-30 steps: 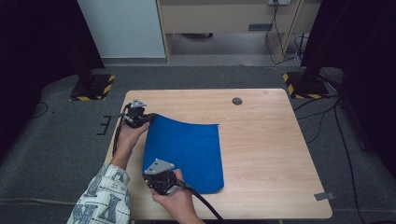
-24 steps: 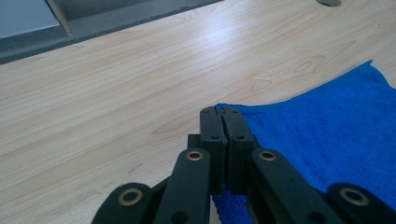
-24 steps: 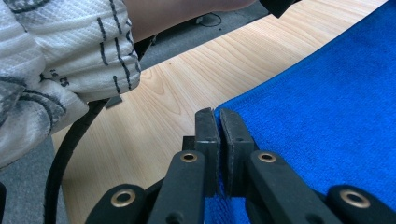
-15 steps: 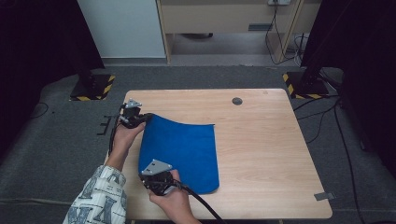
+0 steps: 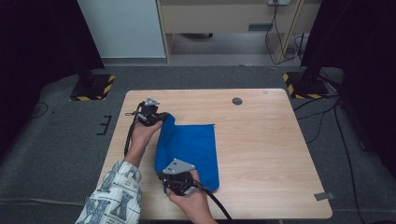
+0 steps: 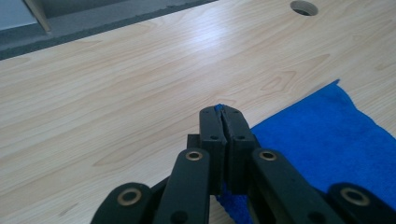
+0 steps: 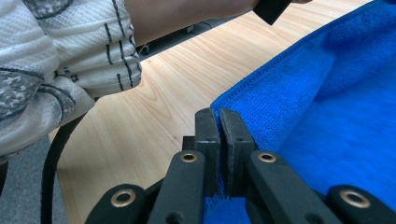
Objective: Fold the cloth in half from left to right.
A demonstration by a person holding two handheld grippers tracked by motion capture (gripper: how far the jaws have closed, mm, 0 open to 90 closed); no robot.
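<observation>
Both grippers clamped on blue cloth (image 5: 194, 149) edge: left gripper (image 5: 156, 117) on upper-left corner, right gripper (image 5: 173, 183) lower-left. Cloth body lying right of both, centre-frame on table (image 5: 266, 140); long axis top-to-bottom.

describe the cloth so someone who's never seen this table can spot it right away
Start at the light wooden table and look at its left half. The blue cloth lies there, a fuzzy towel pinched at its far left corner by the left gripper and at its near left corner by the right gripper. It is the one bright blue, soft thing on the pale wood.
</observation>
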